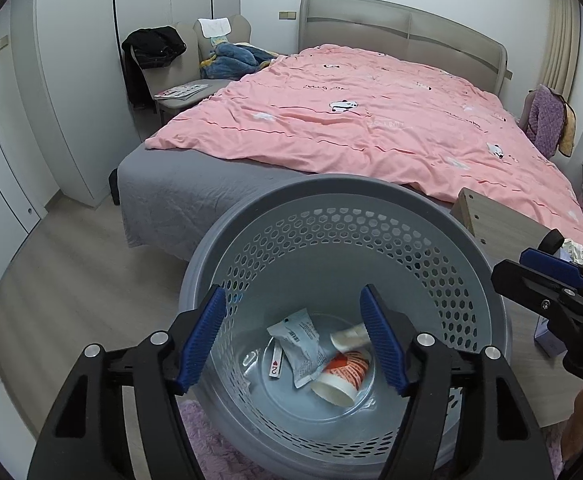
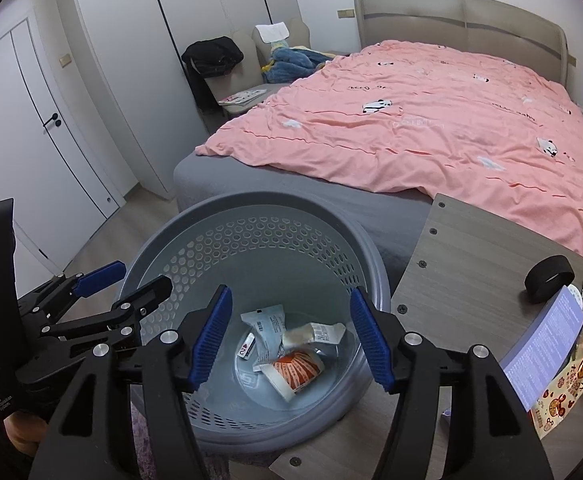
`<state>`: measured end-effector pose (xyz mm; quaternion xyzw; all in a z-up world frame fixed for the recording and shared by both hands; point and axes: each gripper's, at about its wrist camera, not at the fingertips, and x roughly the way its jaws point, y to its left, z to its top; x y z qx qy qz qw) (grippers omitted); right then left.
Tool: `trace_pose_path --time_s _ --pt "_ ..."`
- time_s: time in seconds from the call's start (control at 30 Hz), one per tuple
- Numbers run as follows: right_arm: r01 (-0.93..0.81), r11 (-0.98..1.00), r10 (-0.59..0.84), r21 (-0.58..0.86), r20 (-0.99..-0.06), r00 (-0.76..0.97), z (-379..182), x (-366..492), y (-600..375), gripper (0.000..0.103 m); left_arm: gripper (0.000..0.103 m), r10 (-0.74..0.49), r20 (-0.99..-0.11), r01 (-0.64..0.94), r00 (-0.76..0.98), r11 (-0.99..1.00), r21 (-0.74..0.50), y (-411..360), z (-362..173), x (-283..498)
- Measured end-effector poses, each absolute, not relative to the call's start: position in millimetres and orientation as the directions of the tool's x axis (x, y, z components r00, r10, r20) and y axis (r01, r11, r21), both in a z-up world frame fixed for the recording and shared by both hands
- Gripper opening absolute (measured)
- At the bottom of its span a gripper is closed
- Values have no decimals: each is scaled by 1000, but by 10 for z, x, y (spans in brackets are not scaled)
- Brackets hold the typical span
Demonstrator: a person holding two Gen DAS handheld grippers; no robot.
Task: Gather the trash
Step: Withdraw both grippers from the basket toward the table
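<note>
lying below both open jaws, trash (image 1: pixel 323 360) in basket (image 1: pixel 343 204)

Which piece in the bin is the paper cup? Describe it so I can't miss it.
Start at the grey perforated bin at the foot of the bed. On its floor, the paper cup lies on its side, the only orange-and-white piece, nearer the camera than the white packets.

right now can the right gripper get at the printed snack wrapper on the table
Probably yes. The right gripper is open and empty over the basket; the snack wrapper lies uncovered on the table just beside it, nothing between.
</note>
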<state>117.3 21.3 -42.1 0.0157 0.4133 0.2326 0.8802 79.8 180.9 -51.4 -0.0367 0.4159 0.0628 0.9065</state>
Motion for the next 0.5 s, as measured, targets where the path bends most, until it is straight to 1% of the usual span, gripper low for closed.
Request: trace_pose_path --time_s 0.5 --pt "-392 892 422 223 -719 552 -446 1141 171 65 68 96 -757 -154 647 988 -7 1815 -498 746"
